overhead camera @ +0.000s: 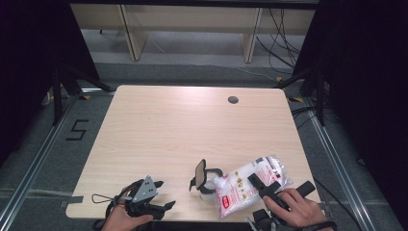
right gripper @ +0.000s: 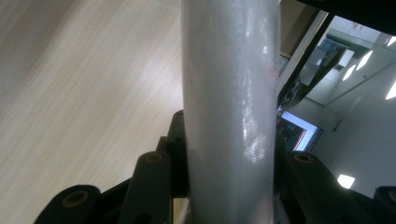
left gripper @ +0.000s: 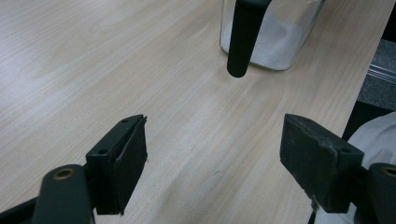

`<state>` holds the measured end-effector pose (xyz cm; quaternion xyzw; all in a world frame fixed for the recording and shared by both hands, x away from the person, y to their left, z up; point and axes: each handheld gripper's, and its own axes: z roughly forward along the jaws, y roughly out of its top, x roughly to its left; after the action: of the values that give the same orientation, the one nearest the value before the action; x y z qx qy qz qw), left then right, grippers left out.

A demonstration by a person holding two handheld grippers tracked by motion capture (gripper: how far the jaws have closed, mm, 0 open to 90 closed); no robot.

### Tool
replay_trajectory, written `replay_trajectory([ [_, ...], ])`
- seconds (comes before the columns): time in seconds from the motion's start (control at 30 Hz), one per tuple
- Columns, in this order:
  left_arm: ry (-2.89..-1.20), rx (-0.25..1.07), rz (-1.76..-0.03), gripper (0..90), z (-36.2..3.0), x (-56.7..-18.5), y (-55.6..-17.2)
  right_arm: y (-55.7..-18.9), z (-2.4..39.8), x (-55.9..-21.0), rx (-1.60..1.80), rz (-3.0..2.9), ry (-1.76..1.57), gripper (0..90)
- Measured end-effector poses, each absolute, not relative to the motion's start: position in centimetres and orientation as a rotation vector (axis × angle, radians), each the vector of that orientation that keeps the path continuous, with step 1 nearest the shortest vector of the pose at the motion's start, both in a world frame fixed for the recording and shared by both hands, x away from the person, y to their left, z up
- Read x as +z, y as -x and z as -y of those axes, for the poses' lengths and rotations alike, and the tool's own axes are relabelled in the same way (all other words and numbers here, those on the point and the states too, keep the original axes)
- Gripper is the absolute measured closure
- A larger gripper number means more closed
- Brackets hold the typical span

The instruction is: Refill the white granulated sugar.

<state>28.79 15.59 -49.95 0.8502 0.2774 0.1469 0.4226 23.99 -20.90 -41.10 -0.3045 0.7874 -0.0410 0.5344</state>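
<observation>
Right gripper sits at about 5 o'clock on the surface, its fingers clenched on a bag of white grains. The bag is tilted, its lower end leaning toward a glass jar just at its 9 o'clock side. In the right gripper view the bag runs as a pale column between the two fingers, pressed on both sides.

The jar stands near the front edge, around 6 o'clock, its lid raised upright. In the left gripper view the jar holds some white grains.

Left gripper rests at about 7 o'clock, well apart from the jar. Its fingers are released and spread wide, with bare surface between them.
</observation>
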Motion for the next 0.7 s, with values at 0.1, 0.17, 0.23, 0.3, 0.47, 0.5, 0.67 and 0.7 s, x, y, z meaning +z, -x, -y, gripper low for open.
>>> replay_trajectory([
  [0.1,-2.125,0.368,-0.671,22.7,-15.60,-49.89,-28.85,-23.99,20.90,-41.10,-0.099,-1.875,0.726,66.3],
  [0.17,-2.125,0.371,-0.670,22.8,-15.60,-49.89,-28.85,-23.98,20.90,-41.09,-0.099,-1.876,0.726,66.3],
  [0.23,-2.104,0.353,-0.705,22.8,-15.44,-50.00,-28.68,-23.98,20.91,-41.09,-0.098,-1.877,0.725,66.4],
  [0.3,-2.111,0.362,-0.685,22.8,-15.49,-49.96,-28.78,-23.99,20.91,-41.09,-0.098,-1.879,0.725,66.3],
  [0.47,-2.124,0.369,-0.671,22.8,-15.59,-49.89,-28.85,-23.98,20.92,-41.07,-0.099,-1.878,0.726,66.4],
  [0.5,-2.114,0.367,-0.677,22.8,-15.52,-49.93,-28.82,-23.97,20.92,-41.07,-0.100,-1.880,0.723,66.4],
  [0.67,-2.105,0.354,-0.702,22.8,-15.45,-49.99,-28.70,-24.14,20.91,-40.89,-0.128,-1.867,0.779,66.4],
  [0.7,-2.107,0.355,-0.699,22.8,-15.46,-49.99,-28.71,-24.15,20.91,-40.90,-0.126,-1.868,0.778,66.4],
])
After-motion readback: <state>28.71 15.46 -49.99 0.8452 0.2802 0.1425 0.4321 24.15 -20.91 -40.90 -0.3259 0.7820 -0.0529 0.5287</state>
